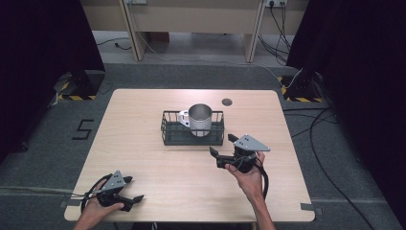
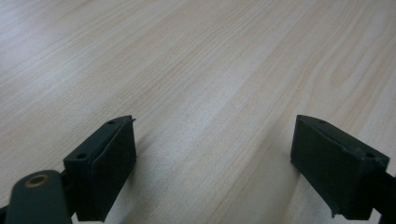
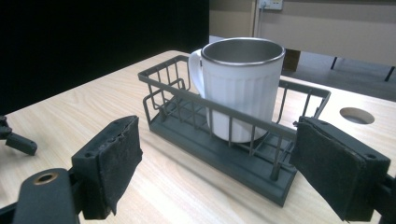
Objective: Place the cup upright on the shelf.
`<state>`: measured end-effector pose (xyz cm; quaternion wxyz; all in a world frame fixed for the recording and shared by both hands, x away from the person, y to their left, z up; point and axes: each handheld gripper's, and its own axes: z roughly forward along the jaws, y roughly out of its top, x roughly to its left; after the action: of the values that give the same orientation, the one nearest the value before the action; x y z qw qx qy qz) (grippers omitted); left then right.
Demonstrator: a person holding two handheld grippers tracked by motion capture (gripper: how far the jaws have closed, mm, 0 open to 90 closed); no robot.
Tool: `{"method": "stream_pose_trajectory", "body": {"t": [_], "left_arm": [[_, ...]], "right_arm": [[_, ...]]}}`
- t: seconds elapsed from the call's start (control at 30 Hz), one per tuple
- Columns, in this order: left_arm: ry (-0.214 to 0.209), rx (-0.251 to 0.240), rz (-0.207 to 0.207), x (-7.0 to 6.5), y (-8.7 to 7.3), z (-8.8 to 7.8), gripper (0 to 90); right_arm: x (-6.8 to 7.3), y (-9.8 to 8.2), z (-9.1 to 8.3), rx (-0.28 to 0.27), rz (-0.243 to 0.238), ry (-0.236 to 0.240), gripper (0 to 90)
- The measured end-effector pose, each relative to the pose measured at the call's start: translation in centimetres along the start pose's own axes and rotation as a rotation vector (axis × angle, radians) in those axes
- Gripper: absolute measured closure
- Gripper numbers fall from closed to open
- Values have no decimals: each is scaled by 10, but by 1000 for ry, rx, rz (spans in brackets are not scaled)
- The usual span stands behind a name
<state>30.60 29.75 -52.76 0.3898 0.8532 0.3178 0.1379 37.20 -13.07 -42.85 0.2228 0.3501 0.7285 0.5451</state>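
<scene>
On the wooden table, a wire basket holds an upright mug; both tongs gape empty.

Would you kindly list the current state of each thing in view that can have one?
Mug: upright, empty, standing in the basket.
Wire basket: on the table, holding the mug.
Left hand-held gripper: open, empty, low over the table's near left corner.
Right hand-held gripper: open, empty, near the basket, apart from it.

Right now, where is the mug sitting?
The mug stands upright inside the dark wire basket near the table's middle in the high view, handle toward the left, just beyond the open right gripper.
</scene>
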Motion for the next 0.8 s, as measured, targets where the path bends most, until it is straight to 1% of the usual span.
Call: {"method": "stream_pose_trajectory", "body": {"t": [0.47, 0.8], "left_arm": [[0, 0, 0, 0, 0, 0, 135], [0, 0, 0, 0, 0, 0, 135]], "right_arm": [[2, -16, -11, -9, 30, 8, 155], [4, -27, -19, -13, 27, -4, 154]]}}
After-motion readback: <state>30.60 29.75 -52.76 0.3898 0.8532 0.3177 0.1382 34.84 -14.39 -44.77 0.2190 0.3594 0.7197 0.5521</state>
